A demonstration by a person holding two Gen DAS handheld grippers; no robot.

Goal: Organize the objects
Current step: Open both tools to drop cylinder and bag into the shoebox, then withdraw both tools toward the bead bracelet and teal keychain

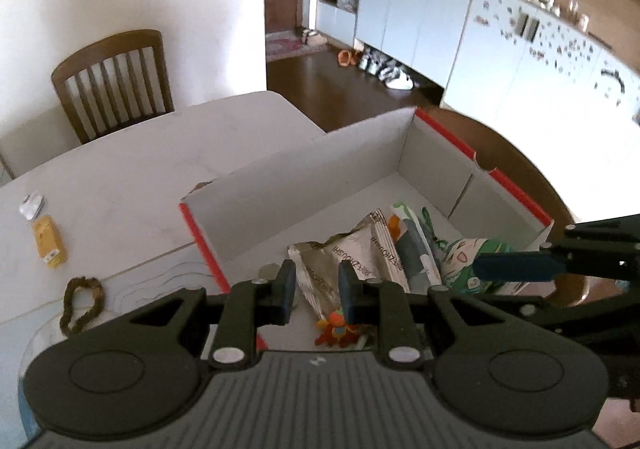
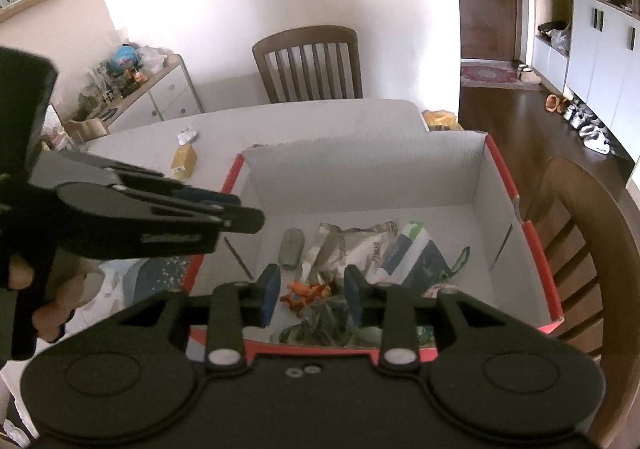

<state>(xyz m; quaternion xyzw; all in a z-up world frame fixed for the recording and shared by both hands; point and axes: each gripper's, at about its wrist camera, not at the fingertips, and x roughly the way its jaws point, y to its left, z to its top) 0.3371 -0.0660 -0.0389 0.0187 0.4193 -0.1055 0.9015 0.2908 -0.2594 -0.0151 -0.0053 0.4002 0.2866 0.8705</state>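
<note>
A white cardboard box with red edges stands on the table. Inside lie a silver snack bag, a white and green packet, a green patterned pouch, a grey stone-like lump and an orange toy. My left gripper is open and empty above the box's near left part. My right gripper is open and empty above the orange toy. Each gripper shows from the side in the other's view.
On the white table lie a yellow box, a crumpled white wrapper and a brown hair tie. Wooden chairs stand at the far side and to the right.
</note>
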